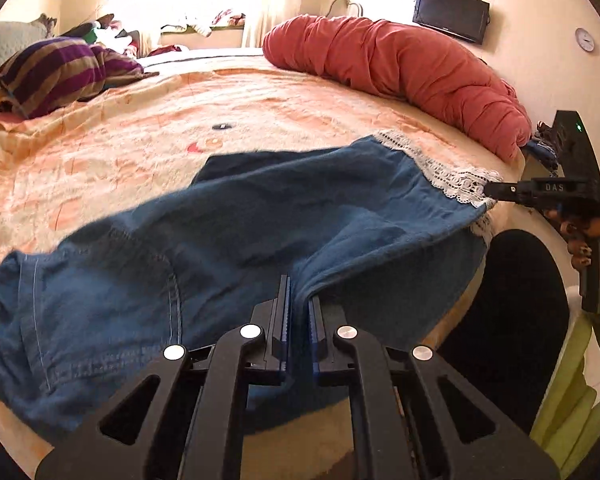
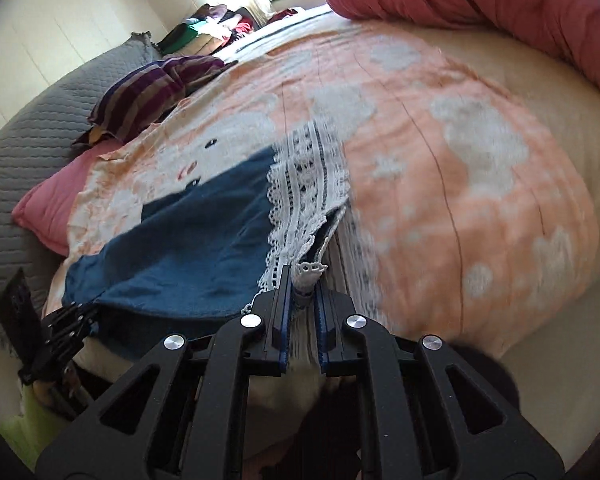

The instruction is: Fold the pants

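The pants [image 1: 236,216] lie across the near edge of the bed [image 1: 140,140], in the lower middle of the left wrist view, dark blue denim with a white lace hem [image 1: 452,178] at the right end. The left gripper [image 1: 298,300] is at the bottom centre of that view. Its jaws are almost together and a fold of the denim is pinched between them, somewhere near the middle of the leg. The right gripper [image 2: 305,280] is at the bottom centre of its own view, and its jaws are closed on a small piece of the lace hem. In the left wrist view the same gripper comes in from the right edge, with its tip at the corner of the lace.

So both ends of one leg are held, and the cloth between them looks stretched. I think the step in hand is the first fold. The pants are still long and not yet doubled.

The next move probably asks both hands to travel together, so that the hem end goes over toward the waist at the lower left of the left wrist view. The lace is thin and only a little of it is gripped, so it may slip if the pull is sharp. The red rolled quilt [image 1: 400,68] at the upper right is well apart.
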Demonstrator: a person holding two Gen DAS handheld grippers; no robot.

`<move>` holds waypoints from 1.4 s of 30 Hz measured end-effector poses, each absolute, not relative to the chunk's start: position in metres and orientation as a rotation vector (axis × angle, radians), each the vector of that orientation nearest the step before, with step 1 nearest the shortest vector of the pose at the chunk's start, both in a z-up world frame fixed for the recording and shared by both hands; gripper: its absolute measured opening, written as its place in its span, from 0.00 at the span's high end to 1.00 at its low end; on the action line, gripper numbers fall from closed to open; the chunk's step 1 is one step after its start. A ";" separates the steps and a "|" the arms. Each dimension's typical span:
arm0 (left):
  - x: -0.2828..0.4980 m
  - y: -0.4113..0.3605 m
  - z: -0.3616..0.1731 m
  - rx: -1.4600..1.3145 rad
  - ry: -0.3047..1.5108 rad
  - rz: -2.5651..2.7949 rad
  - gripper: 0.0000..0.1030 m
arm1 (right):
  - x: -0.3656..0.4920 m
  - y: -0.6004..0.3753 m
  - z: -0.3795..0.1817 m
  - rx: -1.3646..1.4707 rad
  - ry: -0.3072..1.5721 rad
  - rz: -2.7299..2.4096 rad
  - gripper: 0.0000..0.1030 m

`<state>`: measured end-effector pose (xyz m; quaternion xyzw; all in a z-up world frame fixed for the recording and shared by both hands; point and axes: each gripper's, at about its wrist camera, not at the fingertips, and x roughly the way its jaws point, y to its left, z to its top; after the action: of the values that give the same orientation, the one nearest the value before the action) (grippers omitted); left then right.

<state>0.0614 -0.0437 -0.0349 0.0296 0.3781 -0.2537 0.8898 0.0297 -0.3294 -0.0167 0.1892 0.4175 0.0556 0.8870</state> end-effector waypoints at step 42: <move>0.035 -0.043 -0.055 0.152 0.895 -0.645 0.93 | 0.012 -0.142 -0.056 -0.558 0.961 0.574 0.98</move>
<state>0.0354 -0.0427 -0.0550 0.0723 0.4248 -0.3061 0.8489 0.0116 -0.1423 -0.0560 -0.2612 0.4496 0.2686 0.8108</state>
